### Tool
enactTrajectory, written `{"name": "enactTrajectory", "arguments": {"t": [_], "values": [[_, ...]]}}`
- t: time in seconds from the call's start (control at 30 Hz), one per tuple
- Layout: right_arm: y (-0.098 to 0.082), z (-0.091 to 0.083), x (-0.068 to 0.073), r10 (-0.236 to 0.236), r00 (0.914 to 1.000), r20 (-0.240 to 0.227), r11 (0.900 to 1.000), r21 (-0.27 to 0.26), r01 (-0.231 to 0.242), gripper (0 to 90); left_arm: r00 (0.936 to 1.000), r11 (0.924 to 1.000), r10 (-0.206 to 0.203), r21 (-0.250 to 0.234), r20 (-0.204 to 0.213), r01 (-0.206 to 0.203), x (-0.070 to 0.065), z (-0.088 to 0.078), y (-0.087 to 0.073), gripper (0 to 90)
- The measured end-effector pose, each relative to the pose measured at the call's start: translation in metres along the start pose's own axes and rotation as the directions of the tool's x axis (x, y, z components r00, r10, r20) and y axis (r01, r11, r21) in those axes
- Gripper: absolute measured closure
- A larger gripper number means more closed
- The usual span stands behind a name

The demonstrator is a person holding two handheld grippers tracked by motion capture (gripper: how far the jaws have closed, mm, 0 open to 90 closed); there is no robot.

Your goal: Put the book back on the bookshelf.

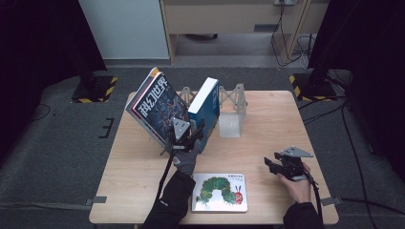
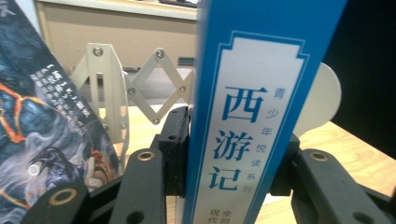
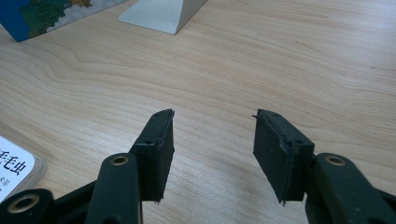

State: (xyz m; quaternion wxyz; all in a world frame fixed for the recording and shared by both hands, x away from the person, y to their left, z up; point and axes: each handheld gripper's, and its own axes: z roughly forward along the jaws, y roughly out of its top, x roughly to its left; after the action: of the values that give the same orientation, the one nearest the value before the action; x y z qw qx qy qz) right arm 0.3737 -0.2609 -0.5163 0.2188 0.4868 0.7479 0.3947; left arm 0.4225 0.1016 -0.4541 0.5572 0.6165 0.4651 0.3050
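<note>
L hand-held gripper (image 2: 233,177) clamps blue book (image 2: 252,116) by spine, frame centre, upright for rack (image 1: 232,102) | R hand-held gripper (image 3: 212,149) part-open, empty, idle lower right

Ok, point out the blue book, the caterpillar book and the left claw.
blue book (image 2: 254,116), left gripper view, on its spine label.
caterpillar book (image 1: 219,192), high view, on its front cover.
left claw (image 1: 187,137), high view, between its tips at the blue book's spine.

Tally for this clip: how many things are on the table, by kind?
Books: 3 – blue book held upright in the left gripper, dark magazine-style book leaning, caterpillar picture book lying flat
Expanding book racks: 1 – white rack
Total: 4
</note>
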Motion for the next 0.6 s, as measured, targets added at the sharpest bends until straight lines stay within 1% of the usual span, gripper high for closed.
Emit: {"name": "enactTrajectory", "arguments": {"t": [0.07,0.17,0.27,0.33,0.37,0.43,0.47,0.6], "values": [[0.0,0.0,0.0,0.002,1.0,-0.001,1.0,0.0,-0.002,48.0,0.9996,1.0,0.009,-0.003,-0.027,-0.009,-0.001,0.0,0.0,59.5],[0.0,0.0,0.0,0.001,1.0,-0.002,1.0,0.001,-0.001,48.0,0.9993,1.0,0.005,0.001,-0.037,-0.005,-0.002,0.0,0.001,60.0],[0.0,0.001,0.0,-0.003,1.0,-0.002,1.0,0.0,0.003,48.1,0.9991,1.0,-0.003,0.004,-0.042,0.003,-0.005,0.0,0.001,59.8],[0.001,0.001,0.001,0.002,1.0,-0.002,1.0,0.001,-0.002,48.2,0.9994,1.0,-0.002,0.004,-0.034,0.002,-0.007,0.0,0.0,59.7],[0.001,0.001,0.001,-0.005,1.0,-0.002,1.0,0.002,0.005,48.2,0.9996,1.0,-0.005,0.005,-0.029,0.005,-0.008,0.0,0.0,59.6],[0.001,0.001,0.001,-0.002,1.0,-0.004,1.0,0.003,0.002,48.2,0.9996,1.0,-0.004,0.001,-0.029,0.004,-0.009,0.001,0.0,59.5],[0.001,0.001,0.001,-0.007,1.0,-0.004,1.0,-0.001,0.007,48.2,0.9995,0.9999,-0.011,0.001,-0.031,0.011,-0.01,0.001,0.0,59.5],[0.001,0.0,0.001,-0.003,1.0,-0.005,1.0,0.002,0.003,48.4,0.9985,0.9999,-0.014,0.002,-0.052,0.014,-0.01,0.004,0.001,59.8]]}}
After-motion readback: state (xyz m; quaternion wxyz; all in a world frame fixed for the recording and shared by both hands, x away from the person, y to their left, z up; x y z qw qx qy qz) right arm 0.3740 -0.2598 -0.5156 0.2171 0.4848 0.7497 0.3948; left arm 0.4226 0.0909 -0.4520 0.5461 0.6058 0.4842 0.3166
